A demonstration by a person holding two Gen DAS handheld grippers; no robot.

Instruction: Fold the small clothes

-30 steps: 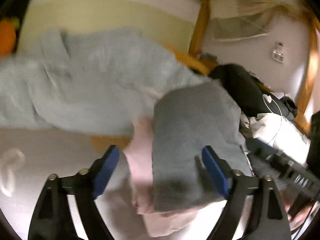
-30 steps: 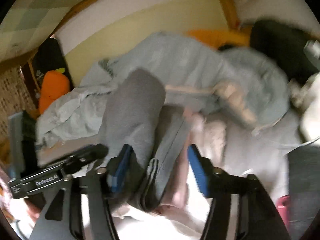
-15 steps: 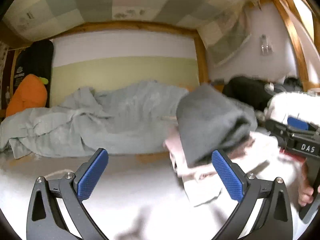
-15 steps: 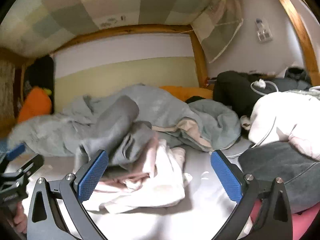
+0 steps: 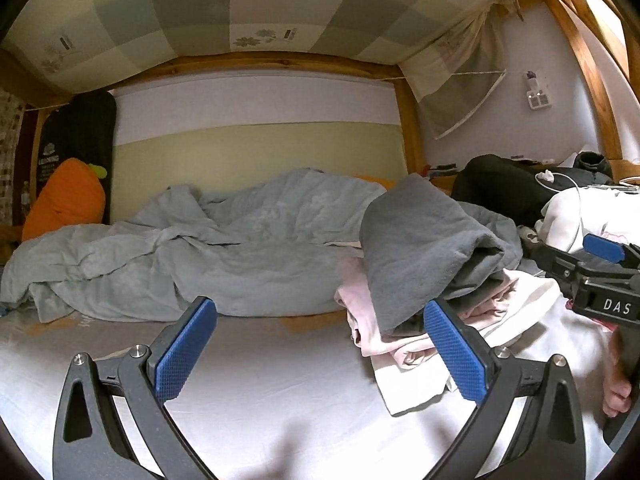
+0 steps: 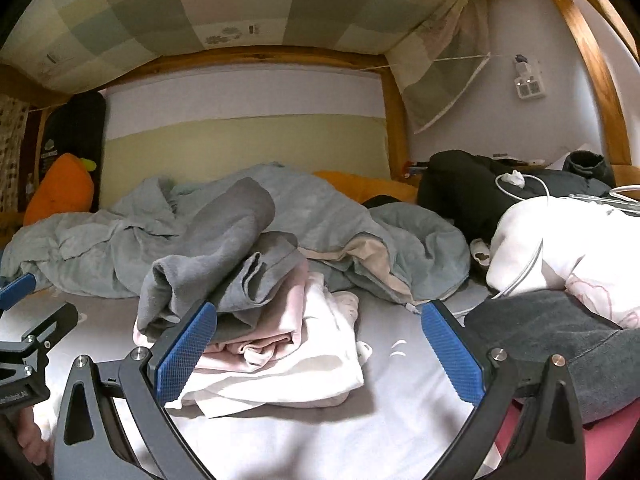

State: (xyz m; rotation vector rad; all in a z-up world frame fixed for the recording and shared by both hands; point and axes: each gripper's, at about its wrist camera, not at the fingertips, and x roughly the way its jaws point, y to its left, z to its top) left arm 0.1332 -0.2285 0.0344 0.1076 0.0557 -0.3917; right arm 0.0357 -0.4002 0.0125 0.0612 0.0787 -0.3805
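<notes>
Grey folded garment (image 6: 224, 248) now lies atop the pink and white clothes pile (image 6: 288, 344) on the bed sheet (image 5: 280, 380), released a moment ago. Left tool (image 5: 320, 354), spread wide and empty, has drawn back beside the pile; right tool (image 6: 318, 354), likewise spread and empty, faces it. Judged: one piece stacked, the next can be fetched.

Bed (image 6: 400, 420) under clothes pile (image 6: 272, 344), blanket (image 5: 224, 248)
</notes>
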